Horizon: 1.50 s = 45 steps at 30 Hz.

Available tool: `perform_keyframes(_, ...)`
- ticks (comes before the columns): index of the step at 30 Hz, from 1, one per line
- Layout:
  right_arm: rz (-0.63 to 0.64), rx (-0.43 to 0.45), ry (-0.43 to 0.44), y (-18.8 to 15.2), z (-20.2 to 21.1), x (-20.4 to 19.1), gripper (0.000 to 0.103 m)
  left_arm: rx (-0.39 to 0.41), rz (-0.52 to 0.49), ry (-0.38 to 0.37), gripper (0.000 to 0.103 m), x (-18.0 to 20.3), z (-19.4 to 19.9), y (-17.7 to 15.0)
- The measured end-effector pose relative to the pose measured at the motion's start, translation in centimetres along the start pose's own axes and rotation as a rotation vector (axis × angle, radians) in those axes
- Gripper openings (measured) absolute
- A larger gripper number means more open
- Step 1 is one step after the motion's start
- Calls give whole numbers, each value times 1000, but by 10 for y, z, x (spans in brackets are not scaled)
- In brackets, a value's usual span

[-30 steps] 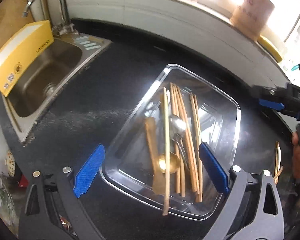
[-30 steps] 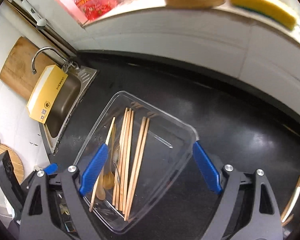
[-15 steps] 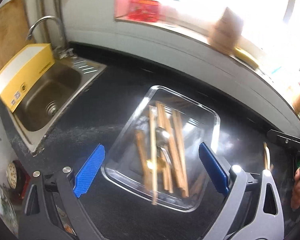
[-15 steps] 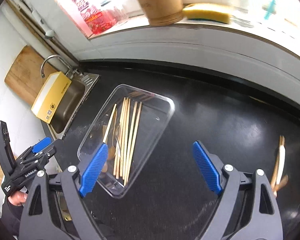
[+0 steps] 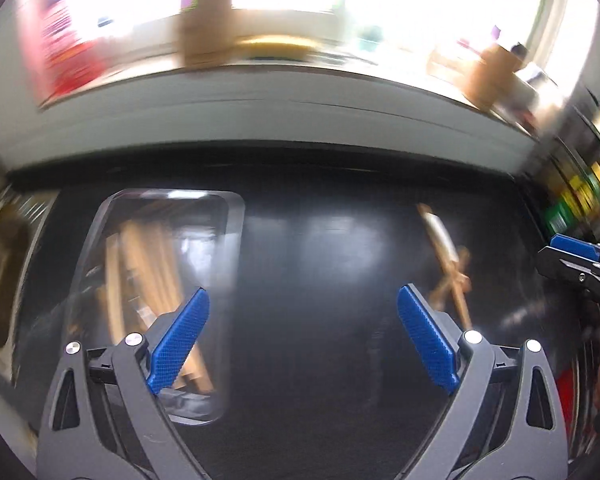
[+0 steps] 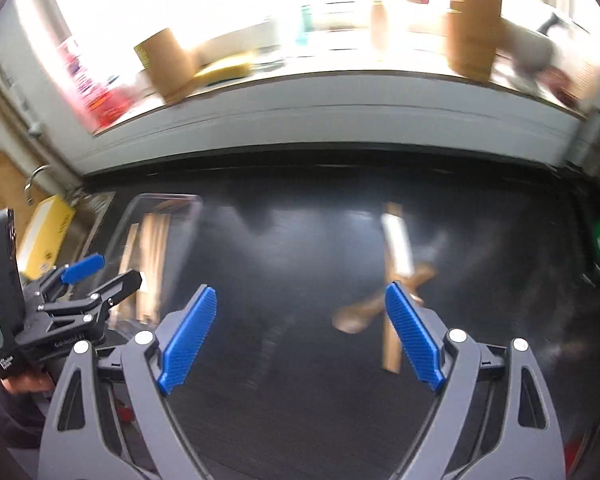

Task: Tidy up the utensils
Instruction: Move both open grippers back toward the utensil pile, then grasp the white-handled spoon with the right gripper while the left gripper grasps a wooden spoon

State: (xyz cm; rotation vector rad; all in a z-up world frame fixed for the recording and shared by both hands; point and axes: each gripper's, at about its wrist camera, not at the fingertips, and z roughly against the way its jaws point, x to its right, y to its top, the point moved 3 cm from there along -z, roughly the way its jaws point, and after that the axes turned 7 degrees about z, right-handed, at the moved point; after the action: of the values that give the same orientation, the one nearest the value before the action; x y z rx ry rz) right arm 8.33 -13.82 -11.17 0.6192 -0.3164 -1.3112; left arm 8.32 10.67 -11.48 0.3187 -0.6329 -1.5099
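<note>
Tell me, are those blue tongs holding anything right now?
No. The left tongs and the right tongs both stand open and empty above the black counter.

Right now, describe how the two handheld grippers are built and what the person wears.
Both the left gripper and the right gripper have dark grey plastic arms with triangular cutouts, silver pivot screws and ribbed blue finger pads. A dark sleeve shows behind the left one.

text: none legible | small print on left tool [image 6: 100,280] body: blurred
</note>
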Motion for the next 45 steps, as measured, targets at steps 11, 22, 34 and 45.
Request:
perform_keyframes(11,-106,30,-106,-46,41,81,84,-40,-249,-118,92,124,-26,-10)
perform_keyframes(22,-98,26,-89,-44,37,91,84,-62,-299,-117,92,141,-41,-16)
perform_keyframes(34,-57,-65,-94,-52,-25,121,84,-114,-477,-149,92,170,-124,-40)
perform_keyframes(45,-40,-177,-72,-37,-93,148,84,-194,-590,-165,72,169,-197,-42)
